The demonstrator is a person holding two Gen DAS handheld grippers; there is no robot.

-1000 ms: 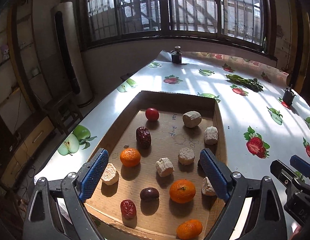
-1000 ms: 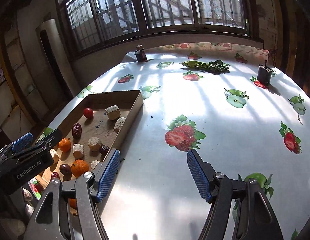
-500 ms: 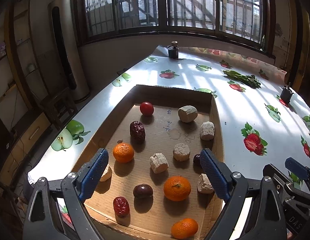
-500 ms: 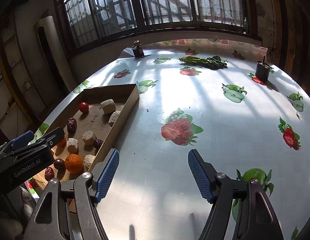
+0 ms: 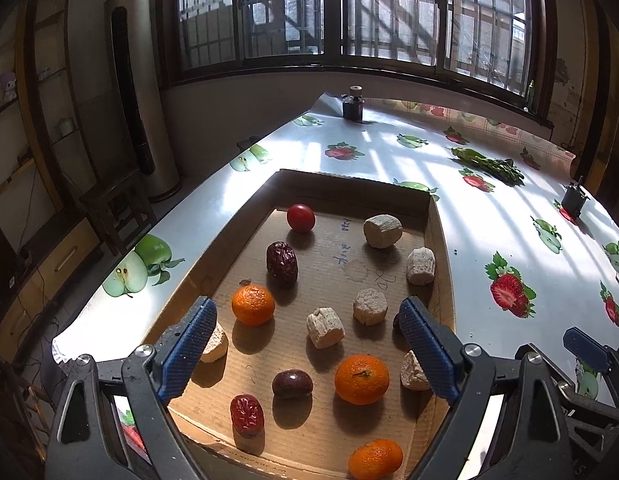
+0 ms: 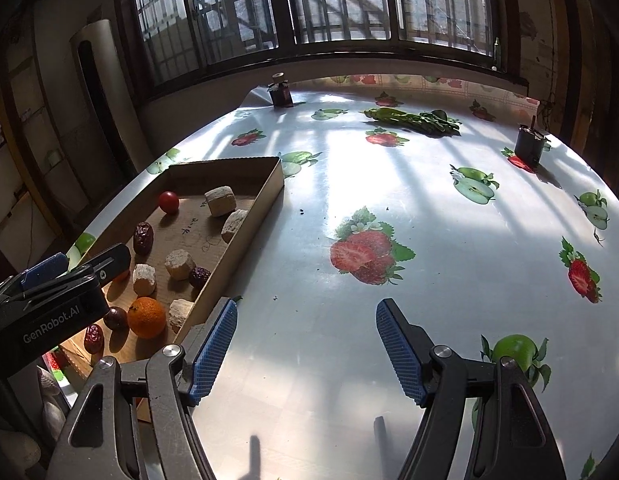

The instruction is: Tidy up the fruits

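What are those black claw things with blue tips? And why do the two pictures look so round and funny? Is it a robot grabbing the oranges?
No robot here: a person holds a grabbing tool in each hand, and a small wide-angle camera sits on each tool, which bends the picture round. One picture looks along the left gripper, the other along the right gripper. The blue parts are its fingertips. Both grippers are open and hold nothing. The left one hangs over a cardboard tray holding oranges, dark red dates, a small red tomato and pale chunks. The right one points at the table with its fruit-print cloth, beside the tray.
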